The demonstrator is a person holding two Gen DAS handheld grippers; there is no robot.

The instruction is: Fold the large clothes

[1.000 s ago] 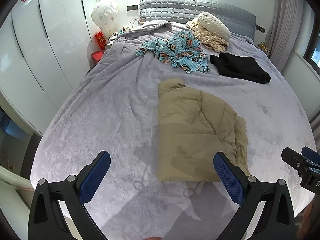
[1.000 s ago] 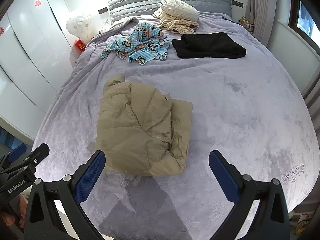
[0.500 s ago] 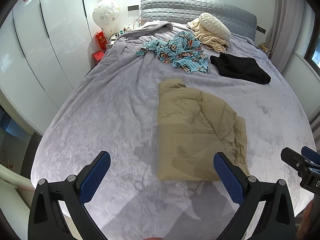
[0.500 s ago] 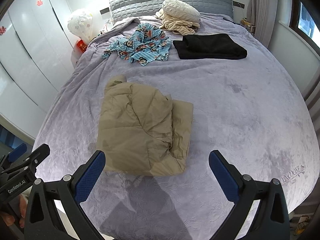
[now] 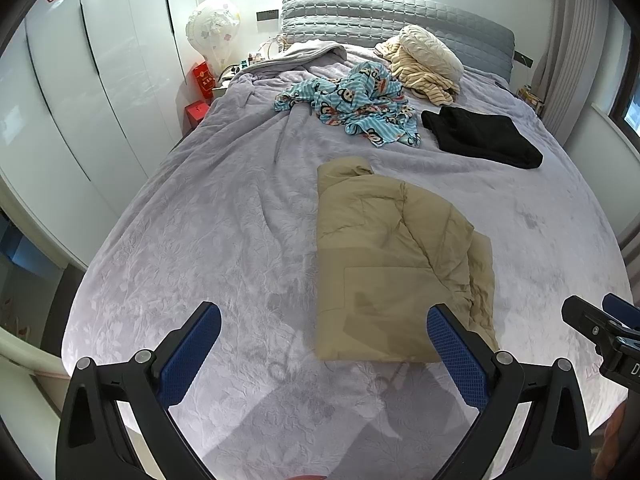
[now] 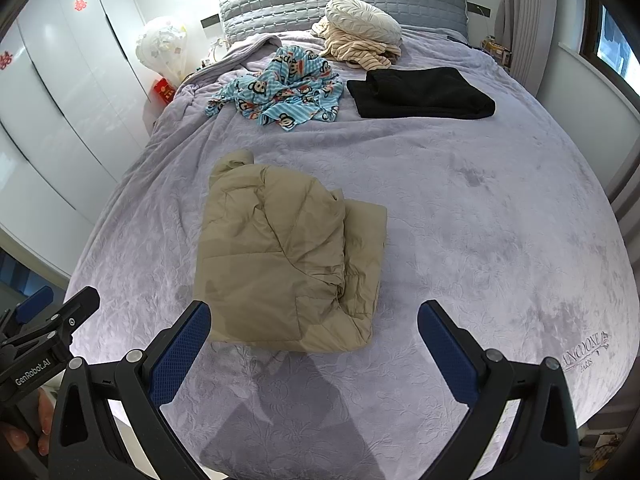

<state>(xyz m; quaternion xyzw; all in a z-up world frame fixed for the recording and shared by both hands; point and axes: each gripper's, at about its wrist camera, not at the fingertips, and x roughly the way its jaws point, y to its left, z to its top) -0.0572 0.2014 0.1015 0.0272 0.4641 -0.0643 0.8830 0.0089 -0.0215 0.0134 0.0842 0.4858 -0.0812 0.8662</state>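
Note:
A tan padded jacket (image 5: pixel 396 264) (image 6: pixel 288 256) lies folded into a thick rectangle on the lilac bedspread (image 5: pixel 224 240) (image 6: pixel 480 232). My left gripper (image 5: pixel 324 350) hovers open above the foot of the bed, just short of the jacket's near edge, nothing between its blue pads. My right gripper (image 6: pixel 314 342) is open too, held over the same near edge and empty. Each gripper shows at the side of the other's view.
Further up the bed lie a crumpled blue cartoon-print garment (image 5: pixel 352 104) (image 6: pixel 284 88), a folded black garment (image 5: pixel 484 142) (image 6: pixel 420 94) and a cream pillow on a striped cloth (image 5: pixel 428 62) (image 6: pixel 360 34). White wardrobe doors (image 5: pixel 80 92) stand on the left, a window wall on the right.
Both views have drifted only slightly; the jacket and both open grippers stay as they were.

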